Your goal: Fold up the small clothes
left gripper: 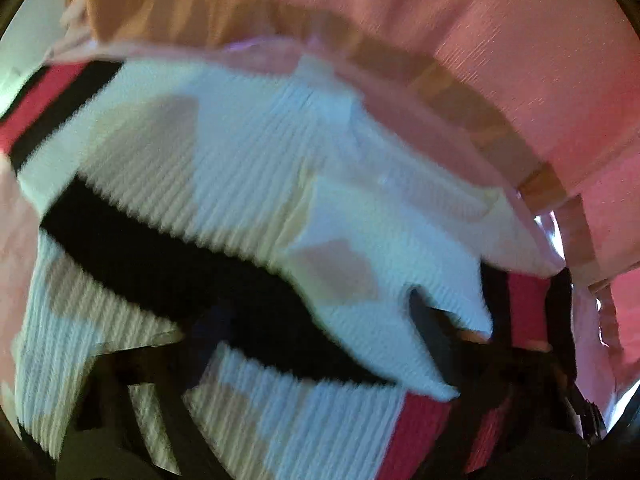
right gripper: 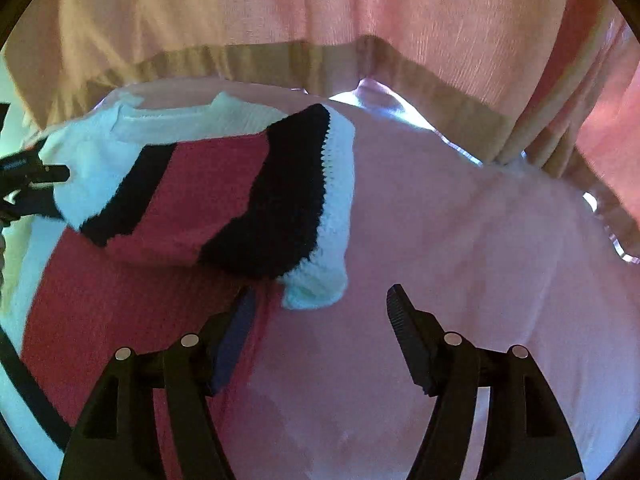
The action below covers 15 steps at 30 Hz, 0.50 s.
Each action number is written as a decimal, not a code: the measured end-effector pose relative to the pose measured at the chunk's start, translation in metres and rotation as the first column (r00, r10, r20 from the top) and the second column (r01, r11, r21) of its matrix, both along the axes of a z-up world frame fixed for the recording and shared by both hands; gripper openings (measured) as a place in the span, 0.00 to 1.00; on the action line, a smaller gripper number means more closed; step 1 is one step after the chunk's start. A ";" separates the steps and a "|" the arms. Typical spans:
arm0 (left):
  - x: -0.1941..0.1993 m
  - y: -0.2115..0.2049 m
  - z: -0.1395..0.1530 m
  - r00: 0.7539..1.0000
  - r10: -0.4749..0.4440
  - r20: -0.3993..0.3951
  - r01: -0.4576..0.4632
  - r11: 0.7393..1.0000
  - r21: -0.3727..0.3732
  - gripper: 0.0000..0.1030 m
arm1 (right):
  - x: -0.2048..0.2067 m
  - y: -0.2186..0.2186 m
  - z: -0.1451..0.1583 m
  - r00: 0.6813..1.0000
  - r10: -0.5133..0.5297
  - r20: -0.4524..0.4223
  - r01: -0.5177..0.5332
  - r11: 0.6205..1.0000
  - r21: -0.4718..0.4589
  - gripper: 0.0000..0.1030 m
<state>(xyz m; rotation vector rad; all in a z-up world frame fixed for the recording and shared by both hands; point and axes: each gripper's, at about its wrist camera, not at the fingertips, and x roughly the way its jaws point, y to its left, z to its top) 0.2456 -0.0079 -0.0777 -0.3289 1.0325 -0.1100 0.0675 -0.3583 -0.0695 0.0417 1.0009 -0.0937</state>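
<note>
A small knit sweater (right gripper: 208, 188) in white, red and black stripes lies on a pink-covered surface (right gripper: 460, 248), with one part folded over the red body. My right gripper (right gripper: 320, 308) is open and empty, its fingers just in front of the sweater's folded white edge. The left gripper (right gripper: 36, 184) shows at the left edge of the right wrist view, against the sweater's white edge. In the left wrist view the ribbed sweater (left gripper: 248, 184) fills the blurred frame and drapes over the dark fingers (left gripper: 432, 332), so their state is hidden.
A peach-pink curtain (right gripper: 320, 8) with a tan hem hangs behind the surface. The shiny edge of the pink cover (right gripper: 456, 144) runs along the far right side. Bare pink cover lies right of the sweater.
</note>
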 end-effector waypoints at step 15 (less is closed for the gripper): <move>0.013 0.049 -0.007 0.997 0.065 -0.035 -0.066 0.998 -0.016 0.07 | 0.029 -0.004 -0.011 0.999 -0.044 -0.029 0.047 0.993 0.113 0.09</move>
